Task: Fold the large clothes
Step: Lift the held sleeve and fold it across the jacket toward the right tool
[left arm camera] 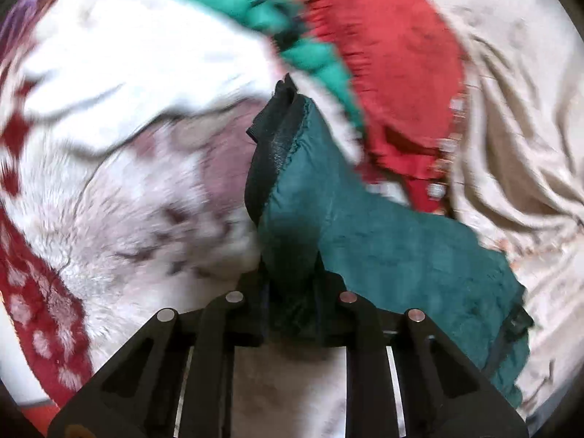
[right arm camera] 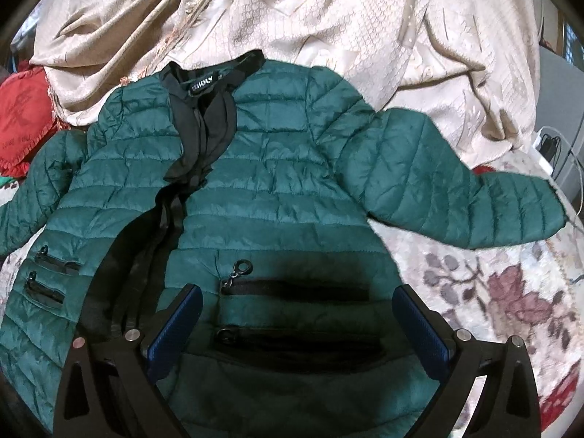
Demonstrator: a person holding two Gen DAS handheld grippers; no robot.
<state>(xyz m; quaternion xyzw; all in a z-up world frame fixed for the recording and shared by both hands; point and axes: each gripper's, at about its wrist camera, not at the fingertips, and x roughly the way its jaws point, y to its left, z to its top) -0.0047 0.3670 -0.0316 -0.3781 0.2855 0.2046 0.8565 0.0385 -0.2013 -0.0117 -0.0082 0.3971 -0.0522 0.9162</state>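
A dark green quilted jacket (right arm camera: 277, 189) with black lining and zip pockets lies front up on a bed, collar away from me, sleeves spread to both sides. My right gripper (right arm camera: 297, 314) is open, its blue pads (right arm camera: 175, 328) hovering just above the jacket's lower front by the pocket zips. My left gripper (left arm camera: 292, 292) is shut on a fold of the green jacket (left arm camera: 328, 219) with black trim, lifted above the bed; the left view is motion-blurred.
A beige patterned bedspread (right arm camera: 328, 29) is bunched behind the jacket. A white fleece blanket with floral and red print (left arm camera: 109, 146) covers the bed. A red cushion (right arm camera: 22, 116) lies at the left, with red and teal cloth (left arm camera: 394, 73) nearby. Cables (right arm camera: 551, 146) lie at the right edge.
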